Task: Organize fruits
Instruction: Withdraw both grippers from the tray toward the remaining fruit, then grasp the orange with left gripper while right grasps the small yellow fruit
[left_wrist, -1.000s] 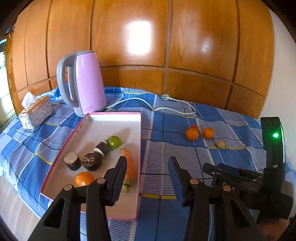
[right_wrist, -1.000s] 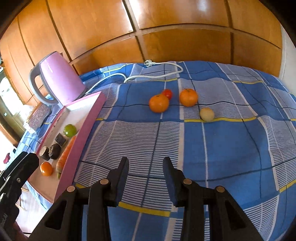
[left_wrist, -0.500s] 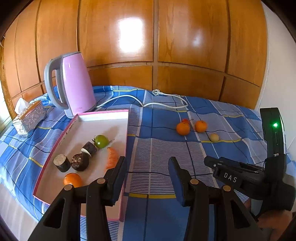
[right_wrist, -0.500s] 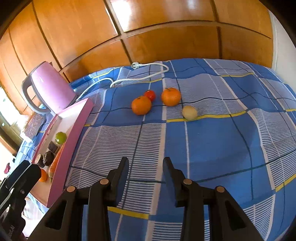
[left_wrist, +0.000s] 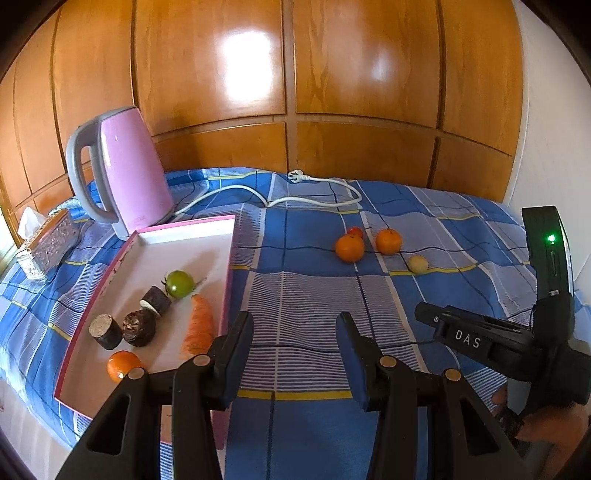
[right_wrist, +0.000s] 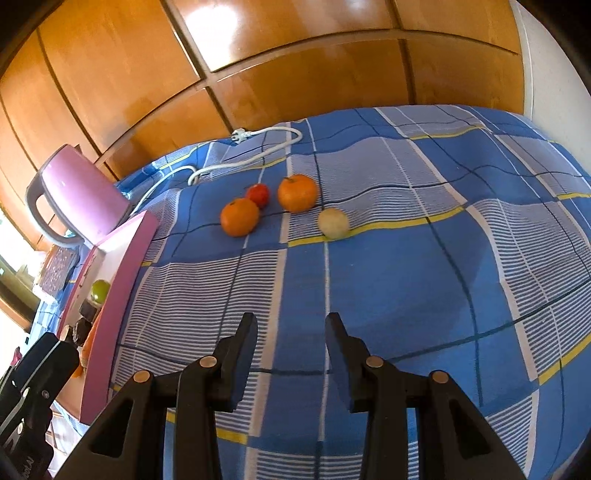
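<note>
We hold the left gripper (left_wrist: 293, 328) over the blue checked bedspread (left_wrist: 306, 295), jaws apart with only cloth showing between them. Left of it sits the pink-rimmed tray (left_wrist: 229, 266), carrying a green tomato (left_wrist: 180, 283), a carrot (left_wrist: 198, 328), three dark cut pieces (left_wrist: 139, 328) and one small orange (left_wrist: 121, 365). Beyond the tray stands the pink kettle (left_wrist: 129, 170), its white cord (left_wrist: 314, 199) trailing across the bed. Our right gripper (right_wrist: 291, 332) hangs over the bedspread too, jaws apart and empty. Far ahead of it lie the loose fruits: two oranges (right_wrist: 240, 216), a red tomato (right_wrist: 258, 195) tucked just behind them, and a pale round fruit (right_wrist: 333, 223) just to their right. A tissue box (left_wrist: 46, 243) sits at the far left.
</note>
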